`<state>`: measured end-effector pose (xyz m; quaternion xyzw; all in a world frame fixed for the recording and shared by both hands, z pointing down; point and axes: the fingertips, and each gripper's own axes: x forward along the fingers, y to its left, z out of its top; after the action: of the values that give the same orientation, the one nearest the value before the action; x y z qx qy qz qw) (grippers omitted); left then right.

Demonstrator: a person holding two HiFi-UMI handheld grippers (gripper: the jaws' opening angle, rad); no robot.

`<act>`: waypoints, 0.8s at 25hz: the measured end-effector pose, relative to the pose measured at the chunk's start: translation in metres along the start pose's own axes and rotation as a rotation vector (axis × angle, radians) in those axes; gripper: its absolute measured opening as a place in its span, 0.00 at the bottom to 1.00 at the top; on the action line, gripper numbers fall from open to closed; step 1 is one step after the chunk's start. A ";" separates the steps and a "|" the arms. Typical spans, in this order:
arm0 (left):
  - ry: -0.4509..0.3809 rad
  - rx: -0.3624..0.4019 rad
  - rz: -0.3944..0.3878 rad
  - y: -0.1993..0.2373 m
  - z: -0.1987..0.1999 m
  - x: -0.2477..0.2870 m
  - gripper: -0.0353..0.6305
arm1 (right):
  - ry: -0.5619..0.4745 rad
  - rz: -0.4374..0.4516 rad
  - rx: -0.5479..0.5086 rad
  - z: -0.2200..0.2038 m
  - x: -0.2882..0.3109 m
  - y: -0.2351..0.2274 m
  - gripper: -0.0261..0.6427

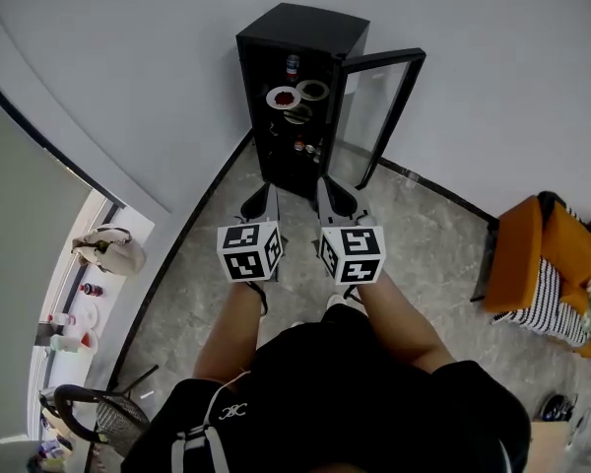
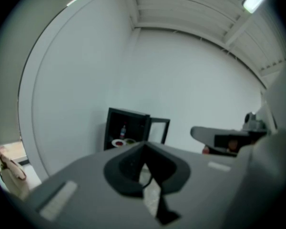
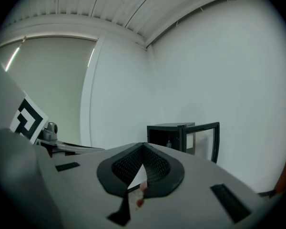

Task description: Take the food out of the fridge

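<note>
Both claws are shut and hold nothing. The left claw [image 1: 260, 205] and right claw [image 1: 338, 199] point side by side at the fridge [image 1: 305, 23], well short of it.

The fridge stands on the floor against the curved wall, with its glass door [image 1: 379, 116] swung open to the right.

Food: a plate of red food [image 1: 283, 98] sits on the middle shelf, a second plate [image 1: 312, 90] touching or just beside it. A bottle [image 1: 293, 65] stands on the shelf above. There are small items on a lower shelf, too small to identify.

Handling, as a judgement:
- The plates look rigid, with a smooth rim, so they are likely slippery and breakable.
- The load is light, but loose food may slide if the plate tips.
- Pinch the near rim and keep the plate level.
- Open a claw before reaching in.
- The shelf above leaves little headroom, so draw the plate straight out.
</note>
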<state>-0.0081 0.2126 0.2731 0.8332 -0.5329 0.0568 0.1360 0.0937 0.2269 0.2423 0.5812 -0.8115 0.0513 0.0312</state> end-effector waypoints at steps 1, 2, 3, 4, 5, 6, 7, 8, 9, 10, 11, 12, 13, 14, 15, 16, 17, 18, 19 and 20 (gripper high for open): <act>0.004 0.002 -0.002 0.001 -0.002 0.002 0.05 | 0.002 -0.012 -0.002 -0.002 0.004 -0.002 0.03; 0.007 0.002 -0.004 0.003 -0.003 0.005 0.05 | 0.004 -0.019 -0.004 -0.003 0.008 -0.004 0.03; 0.010 0.002 -0.004 0.005 -0.003 0.008 0.05 | 0.006 -0.020 -0.003 -0.004 0.012 -0.004 0.02; 0.012 0.002 -0.004 0.008 -0.004 0.011 0.05 | 0.007 -0.016 0.001 -0.005 0.018 -0.004 0.03; 0.015 0.002 -0.001 0.012 -0.004 0.015 0.05 | 0.007 -0.011 0.006 -0.006 0.023 -0.005 0.03; 0.018 0.003 0.002 0.015 -0.004 0.019 0.05 | 0.008 -0.006 0.011 -0.006 0.029 -0.005 0.03; 0.020 0.001 0.007 0.019 -0.004 0.025 0.05 | 0.008 0.000 0.013 -0.007 0.036 -0.006 0.03; 0.022 -0.001 0.012 0.024 -0.004 0.031 0.05 | 0.008 0.005 0.014 -0.007 0.044 -0.007 0.03; 0.026 -0.006 0.016 0.029 -0.005 0.037 0.05 | 0.008 0.010 0.013 -0.008 0.051 -0.009 0.03; 0.030 -0.012 0.021 0.033 -0.006 0.044 0.05 | 0.009 0.014 0.012 -0.009 0.059 -0.011 0.03; 0.036 -0.017 0.024 0.037 -0.006 0.052 0.05 | 0.012 0.017 0.013 -0.011 0.068 -0.013 0.03; 0.039 -0.020 0.026 0.041 -0.005 0.060 0.05 | 0.013 0.021 0.016 -0.010 0.078 -0.016 0.03; 0.039 -0.020 0.029 0.044 -0.003 0.070 0.05 | 0.011 0.026 0.018 -0.009 0.089 -0.020 0.03; 0.037 -0.019 0.032 0.049 0.001 0.081 0.05 | 0.006 0.032 0.017 -0.006 0.102 -0.024 0.02; 0.034 -0.019 0.035 0.053 0.005 0.092 0.05 | 0.001 0.039 0.014 -0.003 0.114 -0.027 0.03; 0.032 -0.019 0.038 0.057 0.009 0.104 0.05 | -0.004 0.047 0.010 -0.001 0.127 -0.031 0.03; 0.031 -0.019 0.042 0.062 0.013 0.115 0.05 | -0.007 0.055 0.007 0.001 0.140 -0.035 0.03; 0.031 -0.017 0.046 0.066 0.017 0.128 0.05 | -0.007 0.062 0.007 0.003 0.154 -0.039 0.02; 0.034 -0.016 0.051 0.071 0.020 0.140 0.05 | -0.006 0.069 0.006 0.005 0.168 -0.044 0.03; 0.037 -0.017 0.055 0.076 0.024 0.152 0.05 | -0.003 0.073 0.006 0.007 0.181 -0.049 0.02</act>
<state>-0.0130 0.0435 0.2994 0.8158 -0.5536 0.0714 0.1512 0.0817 0.0403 0.2579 0.5516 -0.8320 0.0539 0.0262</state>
